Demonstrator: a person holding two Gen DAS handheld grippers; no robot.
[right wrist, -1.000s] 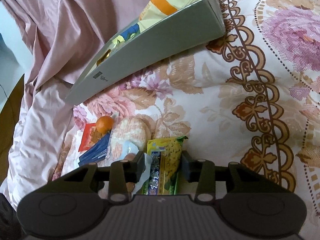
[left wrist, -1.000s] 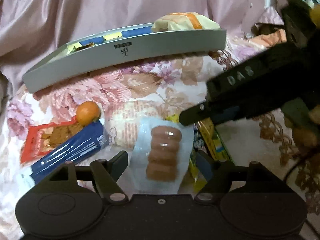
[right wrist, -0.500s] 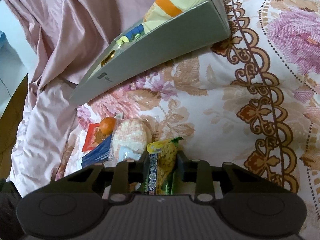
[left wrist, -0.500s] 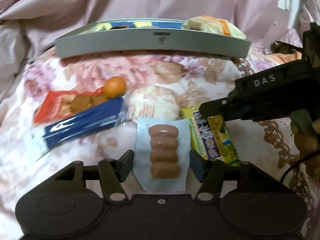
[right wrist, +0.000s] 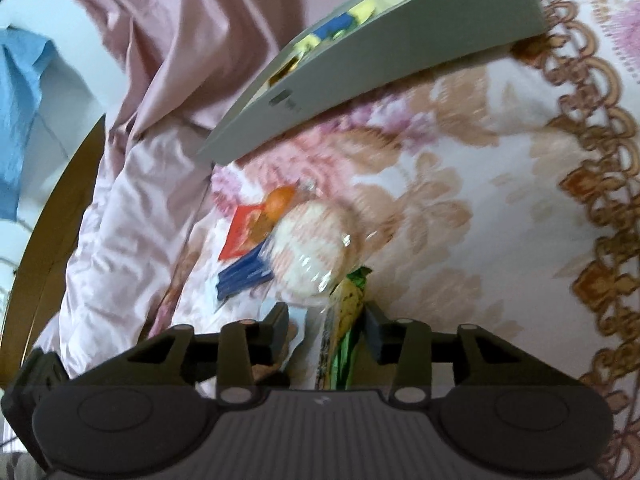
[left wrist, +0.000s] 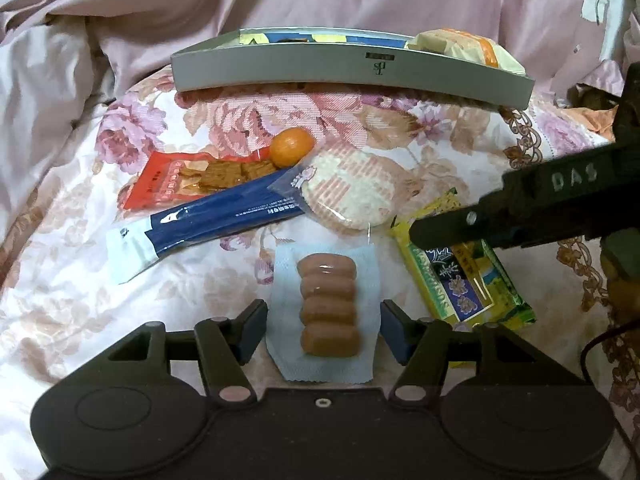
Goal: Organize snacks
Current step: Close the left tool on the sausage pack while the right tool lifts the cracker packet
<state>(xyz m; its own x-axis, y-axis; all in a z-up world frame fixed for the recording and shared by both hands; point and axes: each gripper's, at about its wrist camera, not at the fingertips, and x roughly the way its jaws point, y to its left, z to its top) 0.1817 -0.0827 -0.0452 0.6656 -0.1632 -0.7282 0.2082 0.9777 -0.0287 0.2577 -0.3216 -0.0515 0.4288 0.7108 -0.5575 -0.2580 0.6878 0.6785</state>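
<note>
At lower centre of the left view, the left gripper (left wrist: 324, 330) has just been opening, astride the sausage pack (left wrist: 328, 306), pads clear. Only the blurred right view shows the right gripper (right wrist: 326, 326), also just opening, unclenched about the upended yellow-green packet (right wrist: 344, 320); the grey tray (left wrist: 352, 70) sits at the top.

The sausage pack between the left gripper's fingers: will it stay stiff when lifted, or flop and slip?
The sausage pack looks like four small sausages sealed in thin film, so its wide flat edges will probably flop. The glossy film may be slippery. The left gripper stands open around it; closing on the sausage row rather than the film margin seems safer.
</note>
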